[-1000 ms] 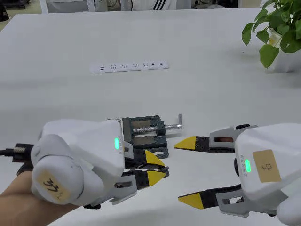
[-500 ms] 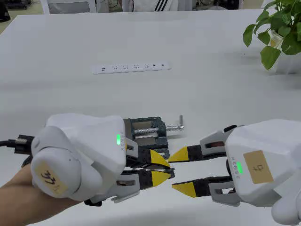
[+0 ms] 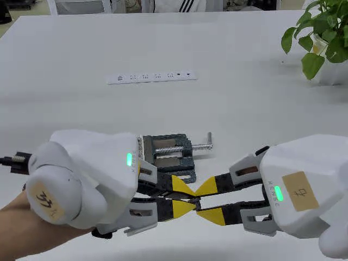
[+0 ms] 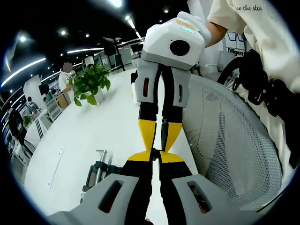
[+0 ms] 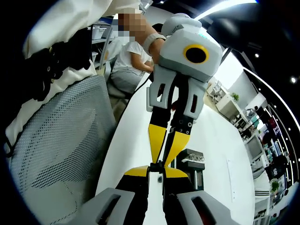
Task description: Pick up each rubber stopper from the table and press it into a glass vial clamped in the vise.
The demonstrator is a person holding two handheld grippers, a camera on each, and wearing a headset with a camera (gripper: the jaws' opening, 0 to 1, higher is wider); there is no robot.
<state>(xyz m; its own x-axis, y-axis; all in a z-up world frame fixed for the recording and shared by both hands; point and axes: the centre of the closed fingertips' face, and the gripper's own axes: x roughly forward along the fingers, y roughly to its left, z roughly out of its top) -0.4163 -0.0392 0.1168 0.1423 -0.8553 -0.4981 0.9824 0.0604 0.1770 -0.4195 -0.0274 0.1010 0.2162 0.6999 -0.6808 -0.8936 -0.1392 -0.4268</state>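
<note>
Head view: left gripper point(image 3: 187, 197) enters from 8 o'clock and right gripper point(image 3: 202, 202) from 4 o'clock. Their yellow tips meet point to point low at centre, above the white table point(image 3: 244, 109). Left jaws are only narrowly apart; cannot tell whether they pinch anything. Right jaws stand apart, wider at the base and closing toward the tips. The vise point(image 3: 168, 155) sits on the table just beyond the tips, toward 12 o'clock of them, handle out to 3 o'clock. Power strip point(image 3: 152, 77) is farther back at 12 o'clock; plant point(image 3: 318, 32) at 2 o'clock. Left gripper view: own jaws point(image 4: 157, 157) rise from 6 o'clock, a slim gap between them. The right gripper point(image 4: 161, 140) hangs in from 12 o'clock, tips touching. A dark strip lies between its jaws, thing or shadow unclear. Vise point(image 4: 99, 169) at 8 o'clock, mesh chair point(image 4: 234, 140) at 3 o'clock. Right gripper view: own tips point(image 5: 158, 172) are slightly parted. The left gripper point(image 5: 165, 150) reaches in from 12 o'clock, jaws nearly together. Vise point(image 5: 193, 165) at 4 o'clock of the tips.
</note>
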